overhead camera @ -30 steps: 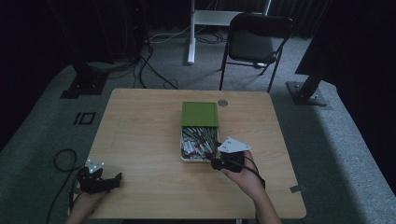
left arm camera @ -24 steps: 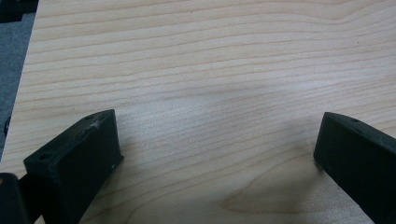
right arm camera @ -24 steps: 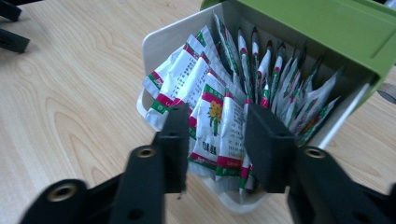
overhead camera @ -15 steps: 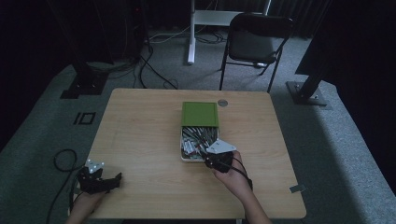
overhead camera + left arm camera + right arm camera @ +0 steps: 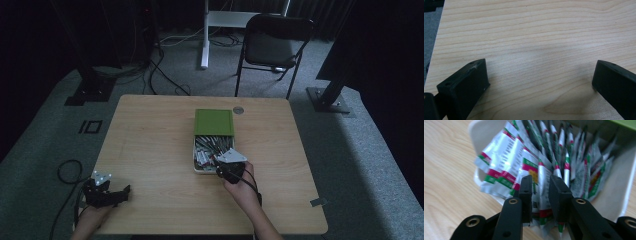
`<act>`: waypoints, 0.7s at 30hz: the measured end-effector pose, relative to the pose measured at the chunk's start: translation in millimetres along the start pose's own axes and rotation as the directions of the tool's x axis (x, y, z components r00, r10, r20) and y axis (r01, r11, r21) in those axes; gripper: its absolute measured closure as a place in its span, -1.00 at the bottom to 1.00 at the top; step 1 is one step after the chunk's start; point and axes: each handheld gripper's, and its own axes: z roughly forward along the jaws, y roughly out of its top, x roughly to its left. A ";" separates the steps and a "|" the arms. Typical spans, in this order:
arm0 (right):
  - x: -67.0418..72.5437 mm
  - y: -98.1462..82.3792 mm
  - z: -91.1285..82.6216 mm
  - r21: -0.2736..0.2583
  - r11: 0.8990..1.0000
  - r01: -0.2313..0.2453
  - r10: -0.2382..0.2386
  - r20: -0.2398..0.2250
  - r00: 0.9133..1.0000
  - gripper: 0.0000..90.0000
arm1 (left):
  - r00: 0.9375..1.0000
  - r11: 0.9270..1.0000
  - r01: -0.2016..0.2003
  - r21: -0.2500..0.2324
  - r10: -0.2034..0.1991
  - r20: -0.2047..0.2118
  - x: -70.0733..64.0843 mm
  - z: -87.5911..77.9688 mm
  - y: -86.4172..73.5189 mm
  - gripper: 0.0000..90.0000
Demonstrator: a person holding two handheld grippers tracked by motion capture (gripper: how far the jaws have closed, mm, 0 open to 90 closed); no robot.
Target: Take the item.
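A white box (image 5: 196, 168) of silver, green and red sachets (image 5: 207, 149) lies mid-table, its green lid (image 5: 214, 122) over the far half. My right gripper (image 5: 219, 165) dips into the box's near end. In the right gripper view its jaws (image 5: 540, 178) have just been closing and now pinch one upright sachet (image 5: 542, 192) between the pads, with more sachets fanned out behind it. My left gripper (image 5: 124, 193) rests at the table's near left corner. Its jaws (image 5: 541, 67) are open wide over bare wood.
The wooden table (image 5: 150, 140) has a small round grey disc (image 5: 238, 110) beyond the lid. A black folding chair (image 5: 275, 42) stands behind the table. A cable loop (image 5: 67, 172) lies on the floor at the left.
My right gripper has moved left and down from beside the box into its near end among the sachets. The left gripper has stayed where it was.
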 end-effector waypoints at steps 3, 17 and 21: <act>2.9 -3.2 4.3 0.009 1.000 0.006 -0.006 0.026 1.000 0.64 | 1.000 1.000 0.000 0.000 0.000 0.000 0.0 0.0 0.0 -0.97; 11.3 -6.6 14.8 0.023 0.999 0.036 -0.038 0.131 0.991 0.74 | 1.000 1.000 0.000 0.000 0.000 0.000 0.0 0.0 0.0 -0.97; 9.0 -7.1 16.9 0.039 0.999 0.010 -0.015 0.125 0.992 0.83 | 1.000 1.000 0.000 0.000 0.000 0.000 0.0 0.0 0.0 -0.97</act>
